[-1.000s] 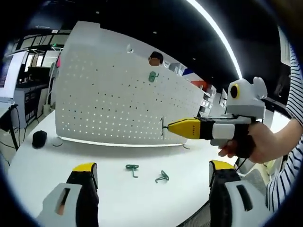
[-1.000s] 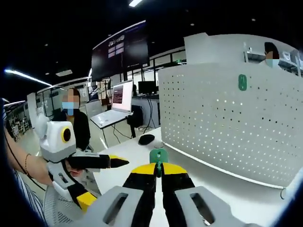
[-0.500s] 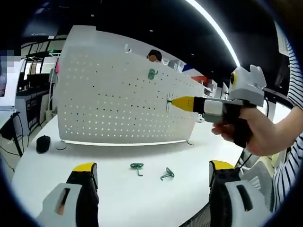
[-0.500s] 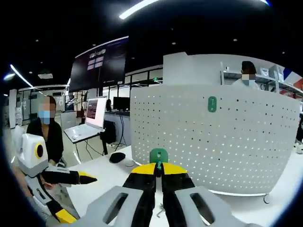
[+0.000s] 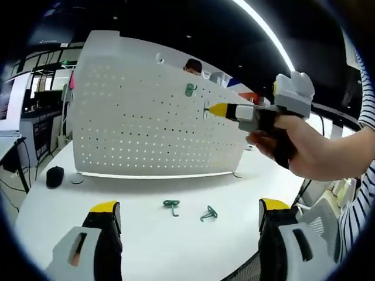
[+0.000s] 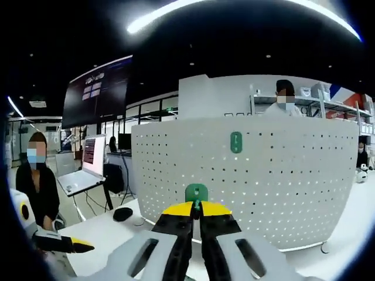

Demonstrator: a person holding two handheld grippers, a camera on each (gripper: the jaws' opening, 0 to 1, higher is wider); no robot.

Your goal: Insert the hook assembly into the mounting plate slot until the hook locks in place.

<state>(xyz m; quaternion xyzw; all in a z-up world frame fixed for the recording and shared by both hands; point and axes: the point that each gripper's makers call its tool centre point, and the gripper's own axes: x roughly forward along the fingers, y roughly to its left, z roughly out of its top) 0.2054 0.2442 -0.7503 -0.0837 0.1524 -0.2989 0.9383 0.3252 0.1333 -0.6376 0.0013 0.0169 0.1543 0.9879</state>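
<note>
The right gripper [image 5: 206, 109] has been rising and closing on the perforated mounting plate [image 5: 135, 123]: a second ago it was level with the plate's lower edge, and now its yellow tips are sitting high up against the panel face, just below and beside the green hook already hanging there [image 5: 189, 89]. In the right gripper view the panel is facing the camera squarely, where earlier it was angled off to the side, so the person is lining the jaws up head-on with the holes.

Those jaws are pressed together on the green hook assembly [image 6: 196, 193], whose rounded head is sticking out just beyond the fingertips, dead ahead along the jaw line and aimed at the middle rows of the plate; the mounted hook [image 6: 235, 141] is showing well above it. Whether the hook's tab is already touching a slot cannot be told from either view.

The left gripper [image 5: 187, 211] is hanging back over the white table [image 5: 70, 202], its jaws spread wide and holding nothing. Between and ahead of them two spare green hooks [image 5: 171, 205] are lying on the tabletop near each other.

Judging from this, the approach is nearly over and the insertion itself is beginning; the lock is not yet made.
</note>
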